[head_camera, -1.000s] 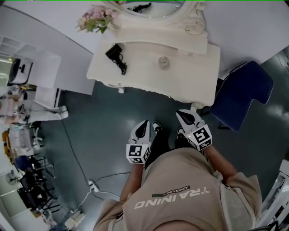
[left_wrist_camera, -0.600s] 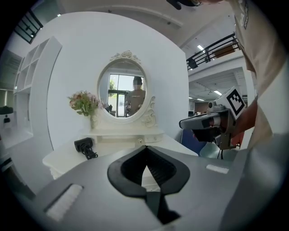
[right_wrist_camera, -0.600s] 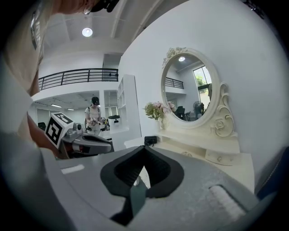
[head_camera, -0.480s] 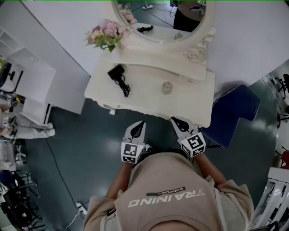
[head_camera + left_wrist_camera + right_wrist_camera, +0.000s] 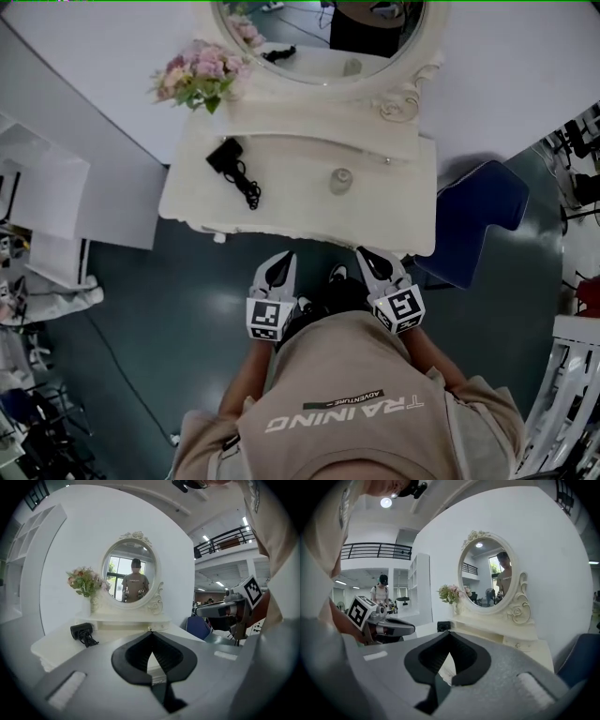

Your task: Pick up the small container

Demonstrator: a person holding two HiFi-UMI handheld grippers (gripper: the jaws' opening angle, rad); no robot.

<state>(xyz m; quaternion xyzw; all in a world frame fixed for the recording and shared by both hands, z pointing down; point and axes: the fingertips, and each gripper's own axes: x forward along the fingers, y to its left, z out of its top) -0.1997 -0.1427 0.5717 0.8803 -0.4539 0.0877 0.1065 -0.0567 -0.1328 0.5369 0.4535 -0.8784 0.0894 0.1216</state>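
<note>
Open floor left of left gripper and right gripper, fingers clenched empty, near table edge; small container beyond

The person's beige T-shirt, lower centre of the head view, bears large white "TRAINING", seen upside down, with smaller dark "ADVENTURE" just above it.

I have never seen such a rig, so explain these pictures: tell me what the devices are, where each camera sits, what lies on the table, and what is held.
A person holds a hand tool in each hand: the left gripper and the right gripper. The overhead picture comes from a camera on the person's head; the other two, from cameras on the grippers. On the dressing table lie a small container and a black hair dryer, with flowers beside the mirror. Both grippers are shut and empty.
</note>
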